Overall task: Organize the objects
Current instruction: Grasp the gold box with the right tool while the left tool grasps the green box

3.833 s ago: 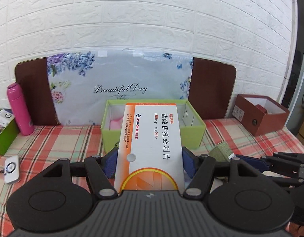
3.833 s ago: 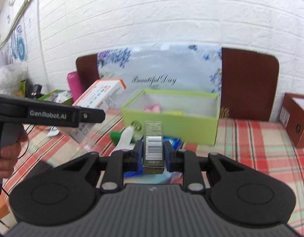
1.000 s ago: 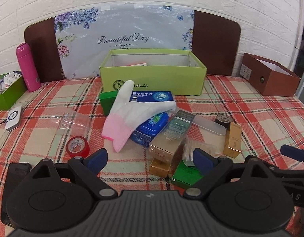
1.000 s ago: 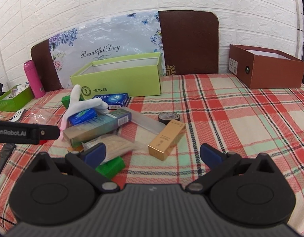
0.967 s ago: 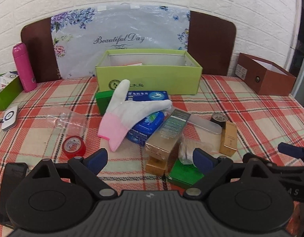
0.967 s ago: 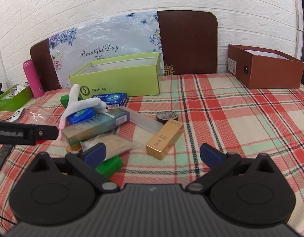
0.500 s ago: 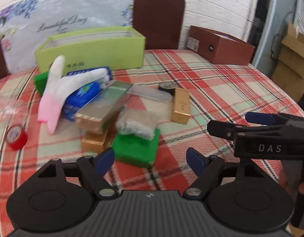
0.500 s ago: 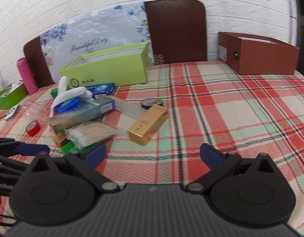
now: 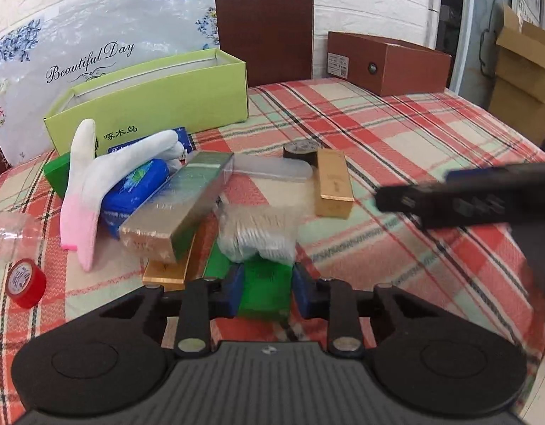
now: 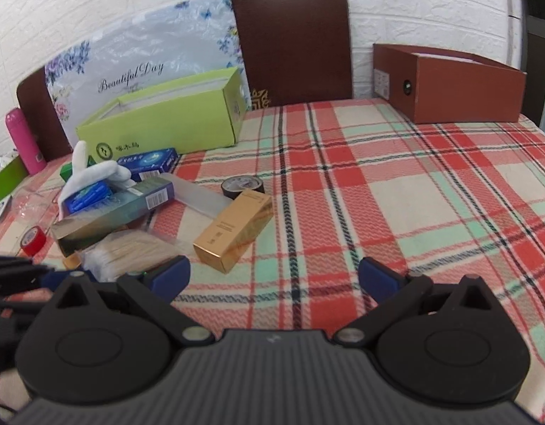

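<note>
Both grippers look the same. The left gripper and the right gripper have a black ribbed plastic body, two round black discs, silver screws at the finger joints, and dark blue pads.

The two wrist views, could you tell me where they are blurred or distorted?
Left wrist view: the right gripper crossing at the right is smeared by motion blur, its lettering unreadable, and the bag of cotton swabs is soft; the left gripper and the green box between its pads are sharp. Right wrist view: mostly sharp, but fisheye bends the plaid tablecloth and wall.
</note>
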`<move>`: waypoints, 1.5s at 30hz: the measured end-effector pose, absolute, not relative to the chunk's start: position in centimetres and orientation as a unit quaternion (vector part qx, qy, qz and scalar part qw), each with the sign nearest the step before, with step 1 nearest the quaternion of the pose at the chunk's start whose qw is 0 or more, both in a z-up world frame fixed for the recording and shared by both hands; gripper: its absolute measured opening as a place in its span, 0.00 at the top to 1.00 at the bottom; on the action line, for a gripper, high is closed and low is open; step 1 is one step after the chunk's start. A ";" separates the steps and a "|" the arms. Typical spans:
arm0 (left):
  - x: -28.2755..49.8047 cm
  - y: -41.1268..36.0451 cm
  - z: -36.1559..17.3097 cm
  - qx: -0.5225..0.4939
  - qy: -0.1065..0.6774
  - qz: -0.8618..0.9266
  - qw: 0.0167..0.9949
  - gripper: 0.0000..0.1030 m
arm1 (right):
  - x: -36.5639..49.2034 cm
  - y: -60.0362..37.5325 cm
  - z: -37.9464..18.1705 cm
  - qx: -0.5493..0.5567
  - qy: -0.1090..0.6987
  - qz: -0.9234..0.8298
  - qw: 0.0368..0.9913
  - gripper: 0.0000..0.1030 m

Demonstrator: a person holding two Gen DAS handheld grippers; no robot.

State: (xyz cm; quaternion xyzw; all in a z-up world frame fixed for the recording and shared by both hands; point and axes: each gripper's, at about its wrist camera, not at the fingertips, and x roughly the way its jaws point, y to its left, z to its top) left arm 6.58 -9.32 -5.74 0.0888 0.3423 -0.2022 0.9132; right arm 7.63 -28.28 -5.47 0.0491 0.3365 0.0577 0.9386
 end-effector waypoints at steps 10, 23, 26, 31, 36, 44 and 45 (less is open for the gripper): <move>7.3 -9.2 -6.3 0.087 0.333 -0.167 0.924 0.41 | 14.5 -24.0 -7.7 0.026 0.369 0.049 0.928 0.26; 7.4 -11.0 -7.5 0.154 0.301 -0.166 0.926 0.21 | 11.5 -27.0 -7.7 0.014 0.370 0.053 0.927 0.71; 7.2 -10.9 -7.1 0.159 0.307 -0.175 0.922 0.30 | 9.9 -26.9 -7.5 0.003 0.374 0.071 0.924 0.71; 5.6 -10.4 -6.4 0.159 0.323 -0.199 0.912 0.38 | 6.1 -27.2 -7.5 0.005 0.381 0.102 0.919 0.71; 4.5 -10.0 -6.1 0.115 0.345 -0.195 0.911 0.29 | 3.8 -27.2 -7.2 -0.006 0.383 0.114 0.917 0.71; 8.7 -11.2 -6.9 0.041 0.396 -0.131 0.908 0.32 | 4.0 -26.9 -6.7 -0.006 0.368 0.106 0.924 0.63; 8.6 -11.3 -6.9 0.053 0.391 -0.131 0.910 0.35 | 4.0 -26.9 -6.7 -0.008 0.369 0.106 0.923 0.63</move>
